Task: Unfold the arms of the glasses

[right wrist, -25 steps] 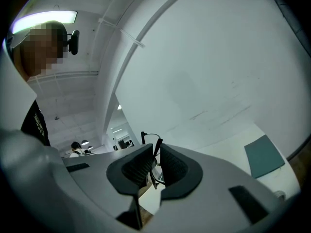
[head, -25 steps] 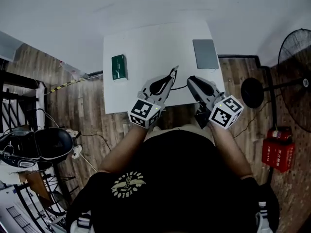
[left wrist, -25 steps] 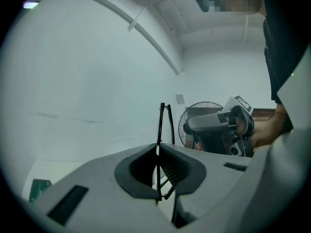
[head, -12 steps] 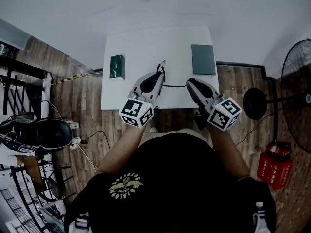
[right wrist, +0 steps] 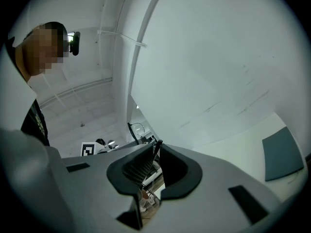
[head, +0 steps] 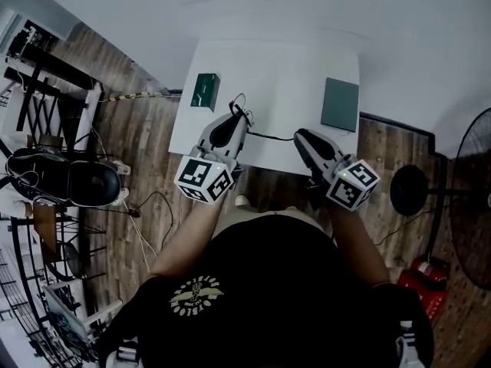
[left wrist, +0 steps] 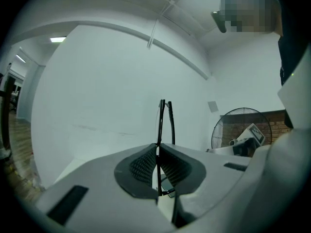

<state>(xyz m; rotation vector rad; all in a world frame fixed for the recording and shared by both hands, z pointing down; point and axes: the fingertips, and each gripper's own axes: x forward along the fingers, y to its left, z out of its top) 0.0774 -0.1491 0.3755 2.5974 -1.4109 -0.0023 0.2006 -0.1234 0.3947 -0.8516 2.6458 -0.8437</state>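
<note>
Room: wood floor (head: 146, 144) under a white table (head: 268, 67), with a white wall behind.
Head view – table: a green box (head: 205, 90) lies at the left edge; a grey pad (head: 340, 104) lies at the right edge.
Head view – left gripper (head: 236, 119): over the near edge, left of the middle, with the glasses (head: 238, 107) standing up at its tips.
Head view – arm of the glasses (head: 270, 136): a thin dark line running along the near edge from the left gripper to the right gripper (head: 300, 137).
Left gripper view – jaws: pressed together on the thin black frame of the glasses, which rises edge-on above them; a fan (left wrist: 240, 127) stands off to the right.
Right gripper view – jaws: a narrow gap — the end of the arm stands in it, lying against the ribbed pad on the picture's left, with a sliver of space on its other side.
Right gripper view – beyond: the glasses show past the jaws at the left — the grey pad lies on the table at the right.
</note>
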